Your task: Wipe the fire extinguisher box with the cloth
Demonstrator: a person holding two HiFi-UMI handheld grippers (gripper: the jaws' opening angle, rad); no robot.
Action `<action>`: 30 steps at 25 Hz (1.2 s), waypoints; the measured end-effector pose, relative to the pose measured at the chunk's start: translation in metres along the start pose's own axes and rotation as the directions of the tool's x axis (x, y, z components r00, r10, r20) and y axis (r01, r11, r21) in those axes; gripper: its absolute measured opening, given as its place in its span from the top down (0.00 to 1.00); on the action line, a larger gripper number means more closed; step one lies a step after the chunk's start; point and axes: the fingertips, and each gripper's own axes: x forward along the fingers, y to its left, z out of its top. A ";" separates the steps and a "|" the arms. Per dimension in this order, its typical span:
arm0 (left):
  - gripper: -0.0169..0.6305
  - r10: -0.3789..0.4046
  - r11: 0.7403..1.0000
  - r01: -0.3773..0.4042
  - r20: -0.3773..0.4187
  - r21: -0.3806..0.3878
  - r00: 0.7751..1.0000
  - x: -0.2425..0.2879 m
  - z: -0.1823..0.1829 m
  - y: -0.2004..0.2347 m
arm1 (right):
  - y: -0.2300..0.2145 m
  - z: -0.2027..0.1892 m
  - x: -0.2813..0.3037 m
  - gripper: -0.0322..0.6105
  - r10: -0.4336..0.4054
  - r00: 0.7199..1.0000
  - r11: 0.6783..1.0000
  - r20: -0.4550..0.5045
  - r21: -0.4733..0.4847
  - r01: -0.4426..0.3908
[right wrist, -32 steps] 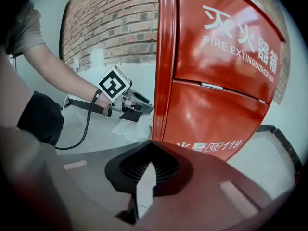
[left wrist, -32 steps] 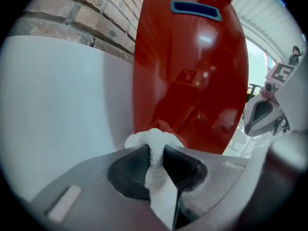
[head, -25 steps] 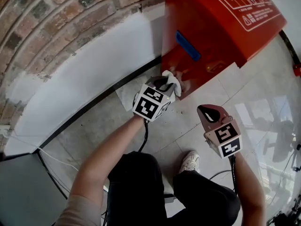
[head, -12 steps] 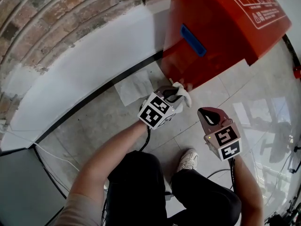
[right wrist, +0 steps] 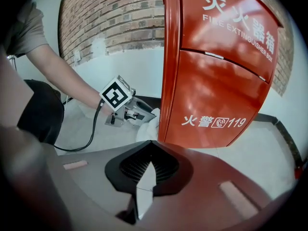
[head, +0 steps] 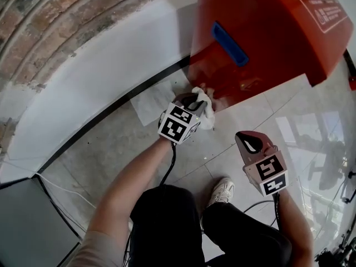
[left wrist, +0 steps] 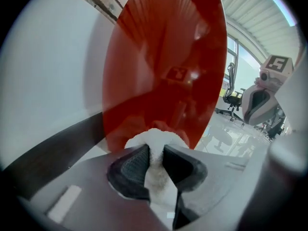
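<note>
Only my right gripper view shows the fire extinguisher box (right wrist: 216,71) front and its white lettering. The head view gives me its side, with a blue handle (head: 228,42). It is closed, so I cannot see what it holds. My left gripper (left wrist: 156,150) pinches the white cloth (left wrist: 154,138), which touches the box's bottom corner at twelve o'clock. My right gripper (right wrist: 150,153) hangs at four o'clock from the left one, jaws pressed together on nothing.

The fire extinguisher box (right wrist: 216,81) reads "FIRE EXTINGUISHER BOX" and "火警 119".
</note>
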 end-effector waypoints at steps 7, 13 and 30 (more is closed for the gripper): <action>0.85 0.113 0.993 -0.113 0.001 0.025 0.994 0.000 0.014 0.050 | -0.007 -0.009 -0.001 0.91 -0.002 1.000 1.000 -0.021 0.002 0.002; 0.85 0.188 0.979 -0.187 -0.008 0.081 0.982 -0.002 0.023 0.081 | -0.012 -0.013 -0.003 0.91 -0.005 1.000 1.000 -0.025 0.002 0.005; 0.85 0.165 0.980 -0.176 0.115 0.091 0.980 -0.067 0.107 0.050 | -0.041 0.032 -0.017 0.91 -0.033 0.998 0.999 0.056 -0.023 0.035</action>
